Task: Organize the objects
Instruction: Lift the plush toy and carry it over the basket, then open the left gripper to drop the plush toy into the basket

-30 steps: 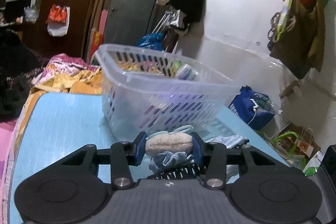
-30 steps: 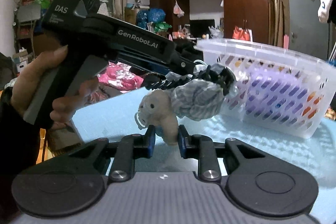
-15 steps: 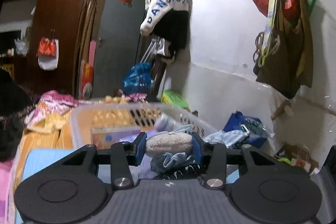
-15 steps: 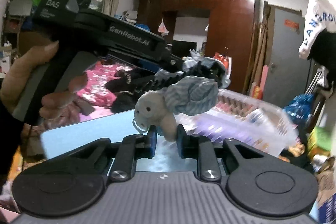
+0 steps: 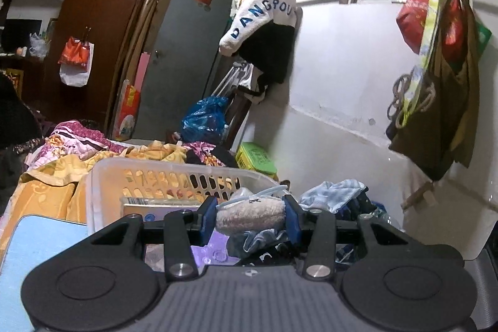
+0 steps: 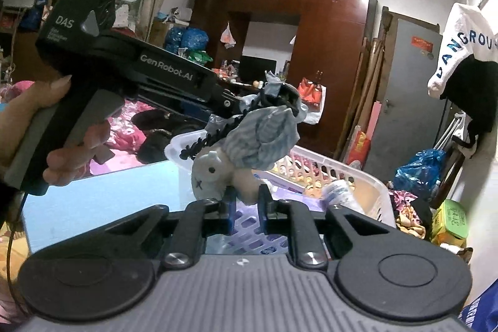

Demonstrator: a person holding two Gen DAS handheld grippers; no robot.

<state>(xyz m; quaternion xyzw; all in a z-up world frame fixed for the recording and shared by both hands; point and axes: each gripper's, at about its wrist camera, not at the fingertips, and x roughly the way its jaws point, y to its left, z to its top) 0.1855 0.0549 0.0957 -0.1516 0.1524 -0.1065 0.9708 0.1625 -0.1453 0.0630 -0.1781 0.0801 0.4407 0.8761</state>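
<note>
The plush toy (image 6: 214, 176), a small grey-beige animal with a stitched face and a blue striped cloth (image 6: 264, 142) bunched on its back, hangs in the air above the near end of the basket (image 6: 351, 173), touching nothing below it. Both grippers hold it. The right gripper (image 6: 246, 203) is clamped on one of its legs, jaws nearly together with the leg pinched between the blue pads. The left gripper (image 5: 250, 218) grips the toy's body across its width, the pads pressed into the plush on either side; in the right wrist view it reaches in from the left, held by a hand (image 6: 46, 126). A black toothed strip (image 6: 205, 142) dangles beside the toy's head.

The white slotted basket stands on the blue table (image 6: 102, 195) toward its far edge, holding a purple tray (image 6: 249, 226), a box (image 5: 162, 204) and a bottle (image 6: 339, 192). Beyond lie heaped bedclothes (image 5: 62, 157), a green box (image 5: 256, 159), a wardrobe (image 6: 311, 30) and a grey door (image 5: 183, 58).
</note>
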